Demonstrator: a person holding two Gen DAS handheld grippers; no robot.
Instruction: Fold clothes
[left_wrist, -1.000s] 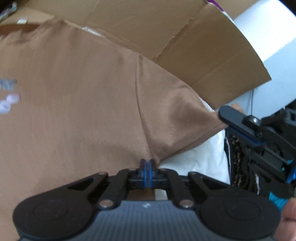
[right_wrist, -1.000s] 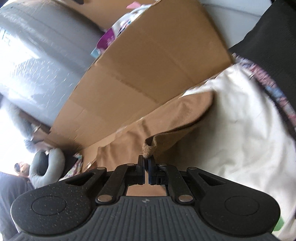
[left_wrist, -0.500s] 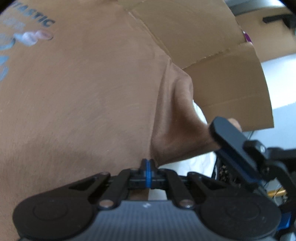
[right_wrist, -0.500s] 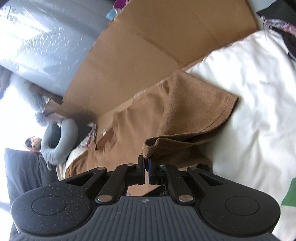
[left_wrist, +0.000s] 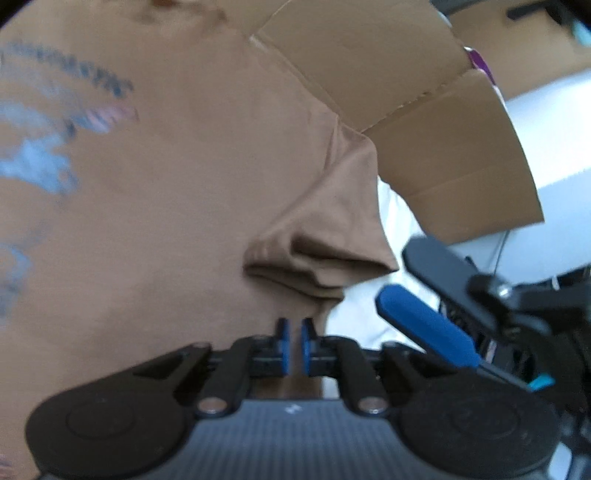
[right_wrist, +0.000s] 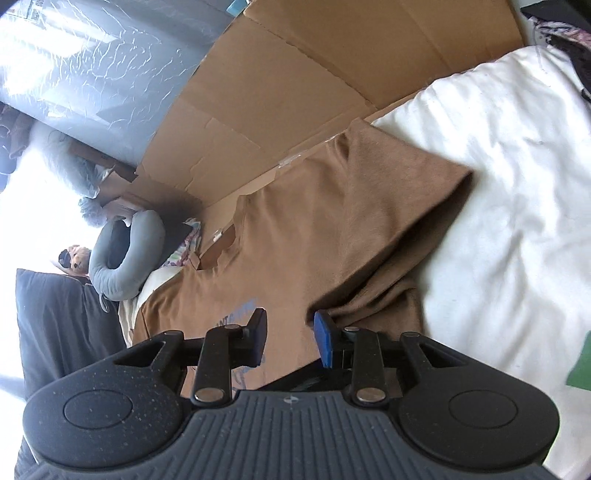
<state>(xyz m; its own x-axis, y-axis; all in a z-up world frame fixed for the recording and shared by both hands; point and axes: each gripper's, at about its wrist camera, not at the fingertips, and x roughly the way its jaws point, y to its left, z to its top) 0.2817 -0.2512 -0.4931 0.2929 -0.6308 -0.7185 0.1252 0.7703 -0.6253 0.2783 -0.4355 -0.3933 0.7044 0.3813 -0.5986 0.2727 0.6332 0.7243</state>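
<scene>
On cardboard (right_wrist: 280, 92), brown printed T-shirt (right_wrist: 332, 229), sleeve folded.

Cardboard wall (right_wrist: 295, 92) blocks far side behind the shirt (right_wrist: 332, 221); white bedding (right_wrist: 517, 221) to its right lies open; right tool (left_wrist: 421, 295) crowds left tool's (left_wrist: 293, 345) right.

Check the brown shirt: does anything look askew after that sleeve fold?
Yes. The sleeve of the brown T-shirt lies bunched in loose creases rather than flat, its cuff edge crooked beside the white bedding. Nothing looks torn or spilled.
</scene>
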